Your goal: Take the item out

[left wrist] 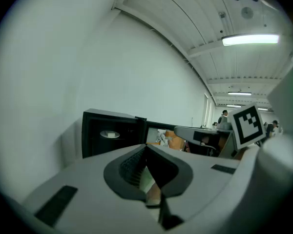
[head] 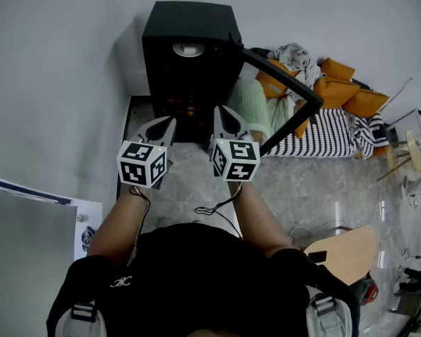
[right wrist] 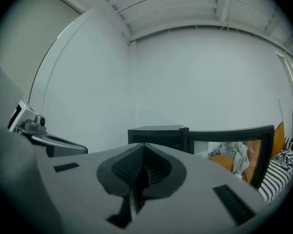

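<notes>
White walls meet a pale stone floor (head: 189, 184), where a black cabinet (head: 189, 20) stands with its door (head: 284, 76) swung open; a dim reddish item (head: 180, 105) sits low inside, too dark to identify; before the opening, the left claw (head: 168, 121) (left wrist: 146, 147) and right claw (head: 222, 111) (right wrist: 144, 145) hover side by side, each with jaws together, holding nothing.

Grey tiled floor (head: 316, 188) carries a black cabinet (head: 189, 27) and striped mattress (head: 326, 135)
</notes>
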Available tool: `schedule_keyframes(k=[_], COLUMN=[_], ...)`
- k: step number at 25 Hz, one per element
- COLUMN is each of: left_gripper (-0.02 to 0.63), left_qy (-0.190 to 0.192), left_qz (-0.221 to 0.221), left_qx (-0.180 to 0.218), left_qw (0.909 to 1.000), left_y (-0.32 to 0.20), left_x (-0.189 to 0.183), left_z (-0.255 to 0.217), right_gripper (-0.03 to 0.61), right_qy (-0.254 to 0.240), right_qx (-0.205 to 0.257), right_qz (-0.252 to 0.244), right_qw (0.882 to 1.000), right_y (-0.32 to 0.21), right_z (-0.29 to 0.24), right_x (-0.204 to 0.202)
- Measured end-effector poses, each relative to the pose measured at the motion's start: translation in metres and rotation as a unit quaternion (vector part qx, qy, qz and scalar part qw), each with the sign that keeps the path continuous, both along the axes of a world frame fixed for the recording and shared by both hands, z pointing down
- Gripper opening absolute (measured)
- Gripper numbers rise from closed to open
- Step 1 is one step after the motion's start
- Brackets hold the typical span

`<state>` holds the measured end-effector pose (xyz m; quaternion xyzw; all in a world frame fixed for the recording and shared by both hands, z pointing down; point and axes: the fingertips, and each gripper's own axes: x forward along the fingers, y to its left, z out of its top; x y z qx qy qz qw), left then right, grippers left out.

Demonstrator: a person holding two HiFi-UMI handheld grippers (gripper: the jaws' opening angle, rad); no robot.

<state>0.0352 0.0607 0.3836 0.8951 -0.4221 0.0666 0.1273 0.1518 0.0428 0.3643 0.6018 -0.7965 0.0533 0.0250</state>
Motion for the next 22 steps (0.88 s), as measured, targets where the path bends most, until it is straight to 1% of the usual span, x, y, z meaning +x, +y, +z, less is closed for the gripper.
schedule_keyframes(k=[5, 9, 22], left_gripper=[0.006, 0.006, 0.006], left_qy=[-0.004, 0.002, -0.003], left_qz=[0.004, 0.008, 0.009], left_qx=[-0.002, -0.011, -0.016], left_qw=[1.0, 0.9999, 0.9998], left_y=[0.001, 0.0, -0.009], left_x=[0.002, 0.001, -0.022], left_z=[0.002, 0.003, 0.01], right_gripper=[0.006, 0.006, 0.006], right_qy=[-0.002, -0.005, 0.003], right_qx=[0.005, -0.002, -0.013], right_qz=[0.001, 0.0, 0.003], right_qw=[1.0, 1.0, 1.0], right_y=[0.001, 0.0, -0.007], right_z=[0.001, 0.004, 0.017], right_x=[-0.001, -0.003, -0.025])
